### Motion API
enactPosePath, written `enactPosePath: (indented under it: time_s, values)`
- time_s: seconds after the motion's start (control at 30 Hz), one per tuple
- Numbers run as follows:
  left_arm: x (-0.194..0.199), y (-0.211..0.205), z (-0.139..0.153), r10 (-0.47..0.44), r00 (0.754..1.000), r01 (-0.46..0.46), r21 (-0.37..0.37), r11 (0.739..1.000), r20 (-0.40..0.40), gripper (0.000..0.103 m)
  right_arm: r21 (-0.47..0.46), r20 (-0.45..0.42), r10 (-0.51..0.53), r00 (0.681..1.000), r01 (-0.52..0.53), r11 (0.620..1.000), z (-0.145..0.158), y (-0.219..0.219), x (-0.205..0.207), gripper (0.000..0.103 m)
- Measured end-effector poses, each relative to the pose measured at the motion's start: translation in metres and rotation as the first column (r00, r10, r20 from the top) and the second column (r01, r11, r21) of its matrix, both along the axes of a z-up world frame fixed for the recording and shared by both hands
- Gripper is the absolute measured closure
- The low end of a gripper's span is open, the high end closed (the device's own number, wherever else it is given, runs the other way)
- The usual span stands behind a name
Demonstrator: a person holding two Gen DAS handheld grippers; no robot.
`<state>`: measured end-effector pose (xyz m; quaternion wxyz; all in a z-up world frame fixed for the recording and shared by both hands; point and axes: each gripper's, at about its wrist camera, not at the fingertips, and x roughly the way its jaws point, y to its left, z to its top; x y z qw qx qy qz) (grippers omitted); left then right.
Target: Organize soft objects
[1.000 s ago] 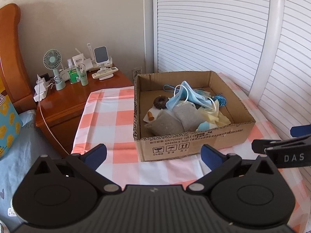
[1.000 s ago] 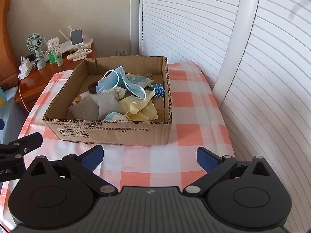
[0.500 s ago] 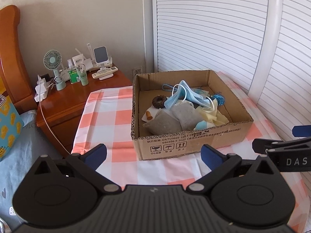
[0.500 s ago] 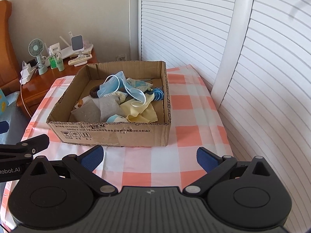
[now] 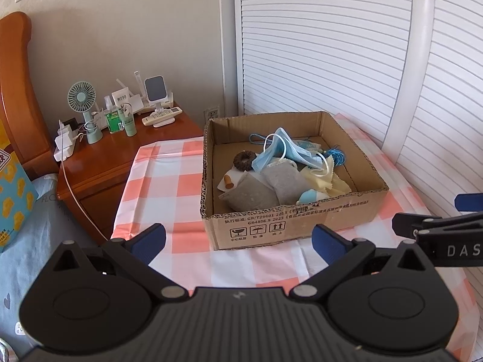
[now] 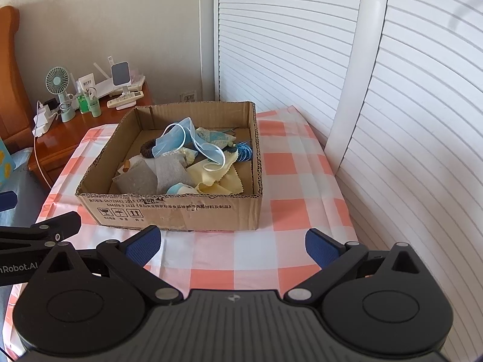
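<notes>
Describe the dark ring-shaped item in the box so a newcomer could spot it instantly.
Find the open cardboard box on the checked tablecloth. In its pile, left of the blue face mask, lies the hair scrunchie. It is the only dark brown, doughnut-shaped piece among pale cloths.

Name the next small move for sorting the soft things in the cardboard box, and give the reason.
Probably bring the right tool forward over the box's near wall toward the blue face mask. Both tools are open and empty, short of the box, and the mask lies on top of the pile, so it looks the easiest to lift first.
</notes>
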<state>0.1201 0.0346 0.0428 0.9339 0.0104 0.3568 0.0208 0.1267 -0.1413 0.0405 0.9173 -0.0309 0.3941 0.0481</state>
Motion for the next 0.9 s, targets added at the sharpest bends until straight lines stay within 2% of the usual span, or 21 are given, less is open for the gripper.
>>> enactPosePath:
  time_s: [0.9]
  values:
    - [-0.0014,-0.0030,0.0001,0.002,1.000,-0.002,-0.002,1.000,-0.002,0.001,-0.007,0.018,-0.012,1.000,0.012,1.000,0.0026,-0.0030,-0.0045,0.000]
